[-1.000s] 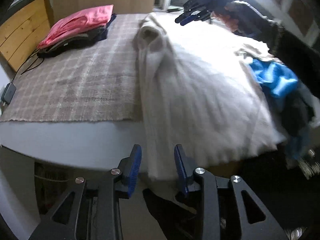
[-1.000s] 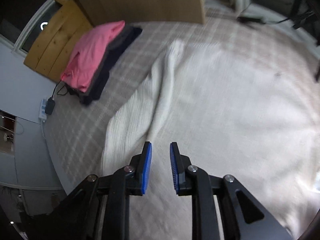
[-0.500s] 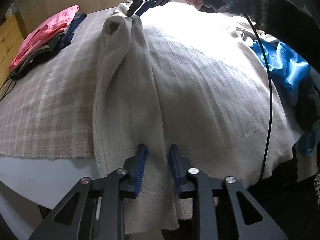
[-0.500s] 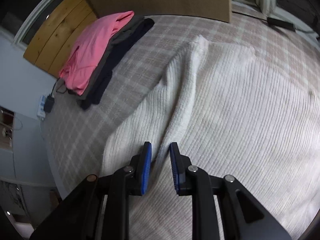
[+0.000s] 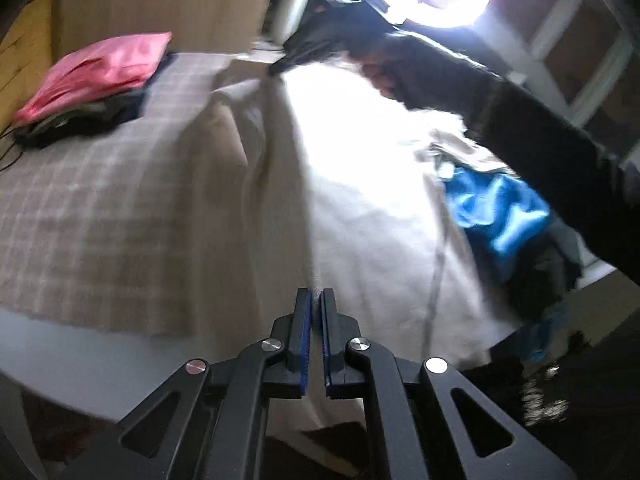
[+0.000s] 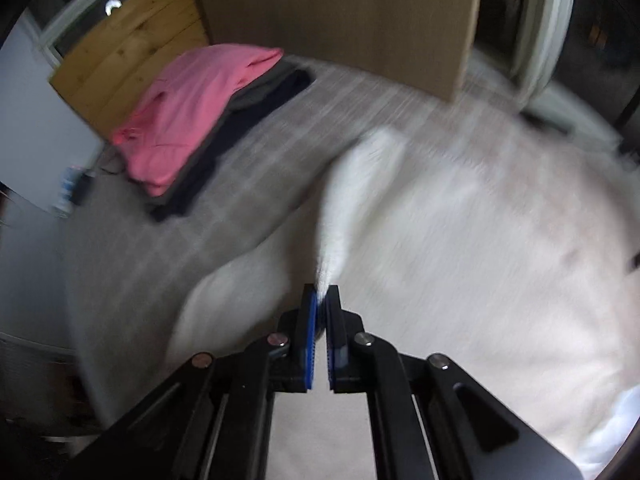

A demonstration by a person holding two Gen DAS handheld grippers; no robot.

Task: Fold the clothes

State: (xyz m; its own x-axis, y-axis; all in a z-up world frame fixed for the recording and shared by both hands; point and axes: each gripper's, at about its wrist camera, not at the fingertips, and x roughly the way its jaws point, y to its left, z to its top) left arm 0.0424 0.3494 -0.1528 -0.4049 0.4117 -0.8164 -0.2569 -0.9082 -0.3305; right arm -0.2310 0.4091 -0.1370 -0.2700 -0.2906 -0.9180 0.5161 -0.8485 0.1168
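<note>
A large cream knitted garment (image 5: 352, 184) lies spread over the checked bed cover (image 5: 100, 200). My left gripper (image 5: 316, 300) is shut on a raised fold of the garment at its near edge. My right gripper (image 6: 321, 298) is shut on the same ridge of the garment (image 6: 460, 260) farther up the bed. The right gripper (image 5: 286, 65) and the arm holding it also show at the top of the left wrist view, lifting the fold. Both views are motion-blurred.
A folded stack with a pink garment (image 5: 96, 72) on top of dark clothes sits at the far left of the bed, also in the right wrist view (image 6: 192, 116). A blue garment (image 5: 496, 212) and dark clothes lie in a heap at the right. A wooden headboard (image 6: 120, 52) stands behind.
Both grippers have closed on the ridge of the cream garment and are pulling it up. The right gripper has moved up and away over the bed.
</note>
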